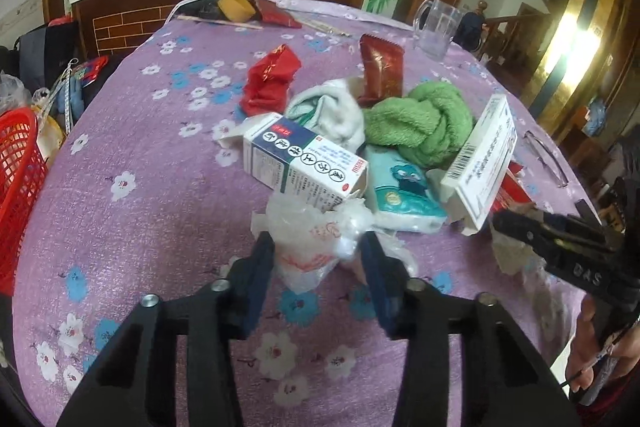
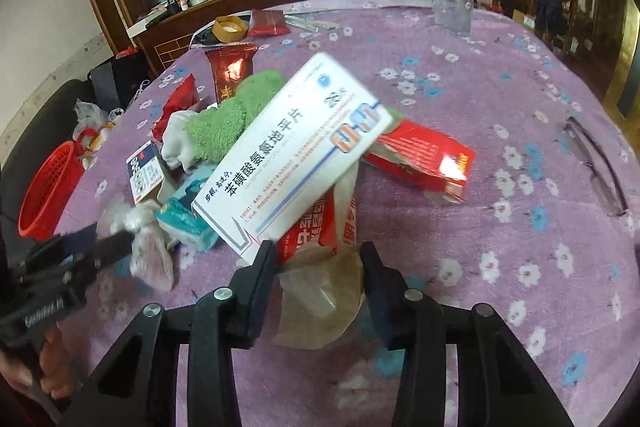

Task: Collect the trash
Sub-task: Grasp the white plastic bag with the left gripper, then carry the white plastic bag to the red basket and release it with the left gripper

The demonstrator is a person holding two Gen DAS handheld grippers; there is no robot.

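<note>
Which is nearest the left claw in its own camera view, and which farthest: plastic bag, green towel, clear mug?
1. Plastic bag, between the left claw's fingers.
2. Green towel, mid-table, right of centre.
3. Clear mug, at the table's far edge, right.

Clear plastic mug (image 2: 452, 1) upright at far table edge; eyeglasses (image 2: 596, 171) lying on floral tablecloth (image 2: 500, 87).

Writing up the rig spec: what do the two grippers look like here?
Both match. The left gripper and right gripper have matte black angular frames with cut-out slots, silver round pins at the joints and dark blue fingers. Seen side-on, the right gripper's body carries pale embossed lettering. No cables can be made out, and no sleeve is clearly visible at either hand.
</note>
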